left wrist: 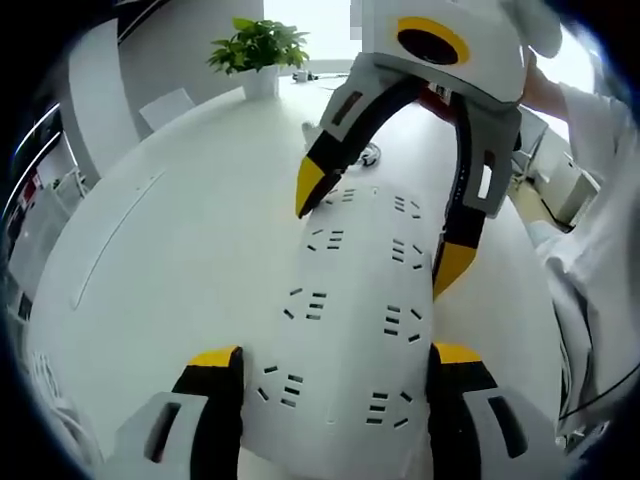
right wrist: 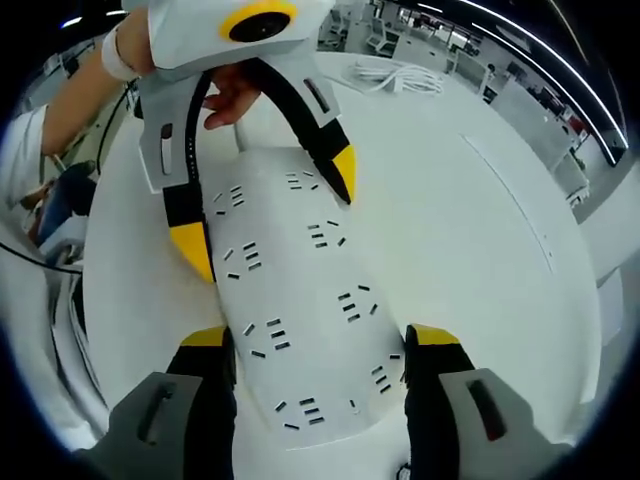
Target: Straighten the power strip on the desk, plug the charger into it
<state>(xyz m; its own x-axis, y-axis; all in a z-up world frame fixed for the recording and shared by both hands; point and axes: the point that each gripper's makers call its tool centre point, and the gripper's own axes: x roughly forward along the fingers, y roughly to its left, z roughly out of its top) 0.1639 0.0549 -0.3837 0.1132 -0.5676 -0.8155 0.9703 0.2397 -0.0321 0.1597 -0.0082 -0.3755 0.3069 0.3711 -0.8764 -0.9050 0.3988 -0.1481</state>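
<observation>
Item: long white plastic power strip [left wrist: 350, 320] with two rows of sockets, lying flat on the white desk [left wrist: 150, 240].

Position relative to our tools: the strip's long axis runs straight from one gripper to the other. In the left gripper view it starts between our left gripper [left wrist: 335, 375] jaws and stretches forward to the right gripper [left wrist: 385, 230], which straddles the far end. In the right gripper view the same holds reversed: the near end sits between our right gripper [right wrist: 315, 350] jaws, and the left gripper [right wrist: 270, 215] brackets the other end.

Tool state: both pairs of yellow-tipped jaws stand wide apart, one jaw along each long edge of the strip. Whether the pads actually press its sides we cannot tell.

Judgement: we hold the two ends equally near, so straightening would mean swinging one end sideways against the other.

Other entries: green potted plant [left wrist: 258, 50] well beyond the strip; coiled white cable [right wrist: 400, 72] far across the desk. Charger: not identified.
</observation>
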